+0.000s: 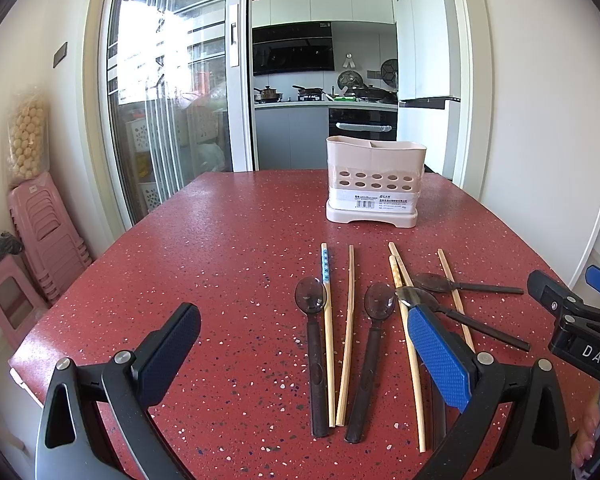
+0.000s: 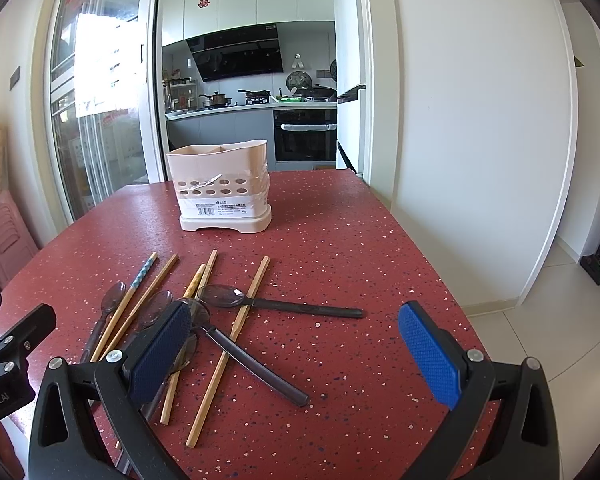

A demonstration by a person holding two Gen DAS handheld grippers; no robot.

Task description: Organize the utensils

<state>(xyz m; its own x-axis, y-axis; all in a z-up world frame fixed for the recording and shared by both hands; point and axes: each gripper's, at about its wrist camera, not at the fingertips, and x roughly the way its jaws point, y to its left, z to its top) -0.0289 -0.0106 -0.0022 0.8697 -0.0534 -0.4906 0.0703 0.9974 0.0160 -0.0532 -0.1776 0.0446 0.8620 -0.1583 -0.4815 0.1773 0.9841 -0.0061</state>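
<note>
Filling most of both views, the red speckled table (image 1: 220, 248) carries everything. Toward its far side stands the beige caddy (image 1: 375, 182), upright, with a divider across its open top and rows of holes in its front wall. Nearer the cameras lie the spoons (image 1: 315, 344) and chopsticks (image 1: 347, 332), scattered flat and well apart from the caddy; the leftmost pieces lie roughly side by side, while on the right two dark spoons (image 2: 278, 305) cross over chopsticks. The left gripper (image 1: 304, 356) hangs above the near utensils, its fingers spread wide and holding nothing. The right gripper (image 2: 296, 354) hangs just to the right, fingers likewise wide apart and bare.
</note>
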